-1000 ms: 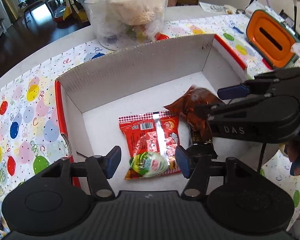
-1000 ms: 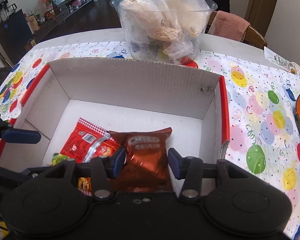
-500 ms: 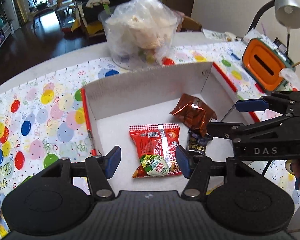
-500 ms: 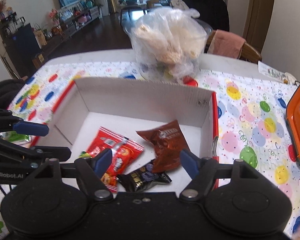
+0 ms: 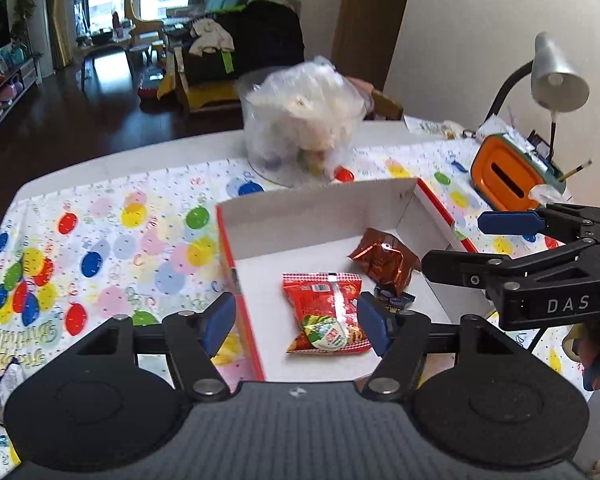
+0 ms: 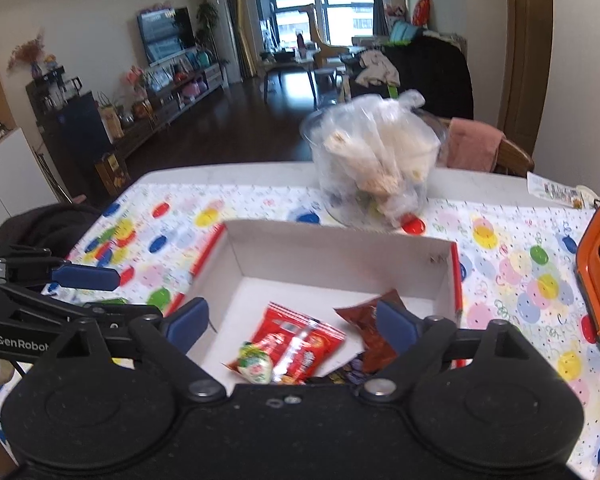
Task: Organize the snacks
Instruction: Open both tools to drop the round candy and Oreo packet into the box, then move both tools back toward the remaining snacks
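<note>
Inside white cardboard box (image 5: 312,216), near its front wall: red crinkly foil snack packet (image 5: 326,312), flat, rectangular, long axis running front to back, green-and-white picture at the near end. Beside it toward the right wall, brown glossy packet (image 5: 384,258), puffed, tilted. Left gripper (image 5: 296,324) above the box, jaws just widened, empty. Right gripper (image 6: 288,322) jaws just spread wide, empty.
</note>
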The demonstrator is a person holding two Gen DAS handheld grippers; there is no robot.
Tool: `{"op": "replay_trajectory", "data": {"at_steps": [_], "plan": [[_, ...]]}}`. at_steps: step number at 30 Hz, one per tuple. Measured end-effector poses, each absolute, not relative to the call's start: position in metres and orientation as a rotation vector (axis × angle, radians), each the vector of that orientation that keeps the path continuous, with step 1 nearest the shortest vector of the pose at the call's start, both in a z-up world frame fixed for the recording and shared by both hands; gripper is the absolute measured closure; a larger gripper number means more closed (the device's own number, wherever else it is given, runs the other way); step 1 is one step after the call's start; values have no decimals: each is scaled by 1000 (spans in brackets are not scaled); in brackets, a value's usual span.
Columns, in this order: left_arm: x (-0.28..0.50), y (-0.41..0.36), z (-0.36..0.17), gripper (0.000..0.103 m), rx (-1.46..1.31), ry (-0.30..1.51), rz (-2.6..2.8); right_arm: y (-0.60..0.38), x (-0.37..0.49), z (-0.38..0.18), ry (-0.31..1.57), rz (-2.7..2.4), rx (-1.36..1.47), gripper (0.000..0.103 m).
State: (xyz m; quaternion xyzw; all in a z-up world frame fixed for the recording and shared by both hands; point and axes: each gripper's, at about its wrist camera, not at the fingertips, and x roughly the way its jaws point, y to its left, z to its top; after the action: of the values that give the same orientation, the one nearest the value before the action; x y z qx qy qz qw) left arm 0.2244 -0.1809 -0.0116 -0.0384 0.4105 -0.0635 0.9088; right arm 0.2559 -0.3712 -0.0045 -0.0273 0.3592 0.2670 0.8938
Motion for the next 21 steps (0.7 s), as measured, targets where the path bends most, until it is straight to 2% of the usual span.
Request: {"op": "replay_trajectory", "data": {"at_steps": [4,9,12,14,21], "plan": [[207,-162,-4,28,-93,810,-112,-359,241,3,712,552,-48,4],[185,-136,1,28,-102,777,-93,-339,223,6,696,580,-32,0],[171,-119,4,26,-106,750,-60,-323,212,5,689,602,-35,0],[160,-105,6,22,-121,727,-38,-313,205,5,689,614,-28,0],[133,-58,8,20,-140,702,1,-272,186,-1,706,643,-15,0]]}}
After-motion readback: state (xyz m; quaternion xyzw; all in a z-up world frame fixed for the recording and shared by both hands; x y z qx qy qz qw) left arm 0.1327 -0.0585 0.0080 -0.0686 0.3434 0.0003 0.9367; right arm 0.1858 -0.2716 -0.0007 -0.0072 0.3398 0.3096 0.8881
